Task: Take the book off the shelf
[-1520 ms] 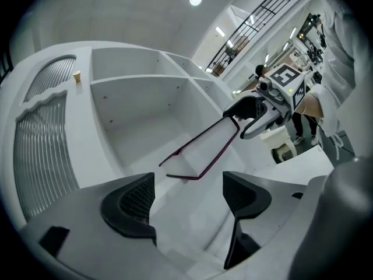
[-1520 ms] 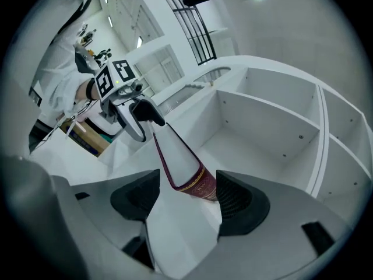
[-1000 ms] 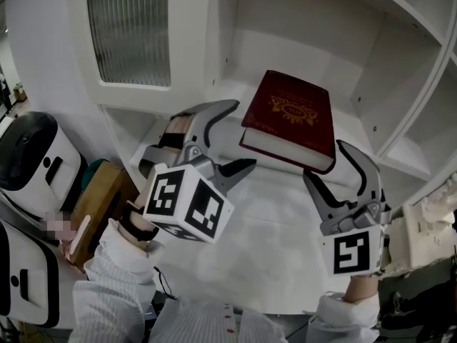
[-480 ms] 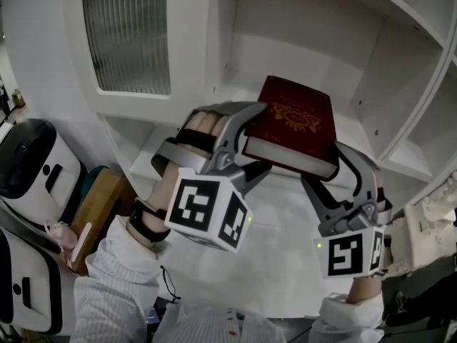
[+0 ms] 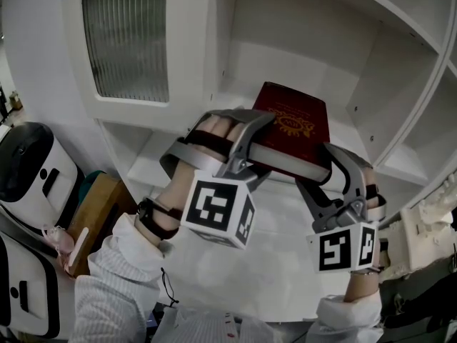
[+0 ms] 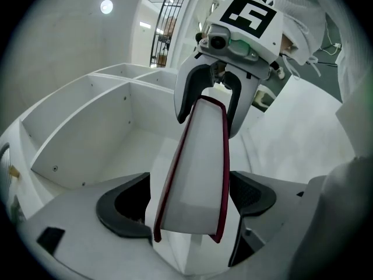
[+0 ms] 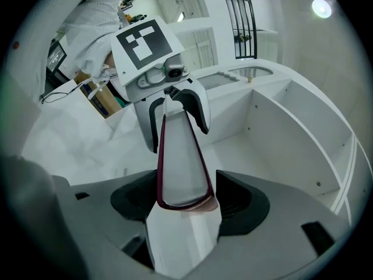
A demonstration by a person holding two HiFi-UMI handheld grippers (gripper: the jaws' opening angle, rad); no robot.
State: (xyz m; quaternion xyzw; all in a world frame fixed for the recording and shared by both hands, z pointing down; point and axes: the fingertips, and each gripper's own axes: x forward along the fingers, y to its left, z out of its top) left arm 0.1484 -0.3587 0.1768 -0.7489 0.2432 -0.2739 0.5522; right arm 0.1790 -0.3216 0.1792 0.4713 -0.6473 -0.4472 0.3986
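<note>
Clamping the book [image 5: 294,123] at both ends, left tongs [image 5: 260,146] and right tongs [image 5: 318,170] each closed on it, we hold it lengthwise between them, tilted above the shelf [image 5: 282,224], ready to draw toward us.

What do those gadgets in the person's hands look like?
Both the left gripper and the right gripper are grey tools with two curved, dark-padded jaws. Each carries a white cube printed with black square markers. The person wears pale, finely striped sleeves and a dark wrist strap.
</note>
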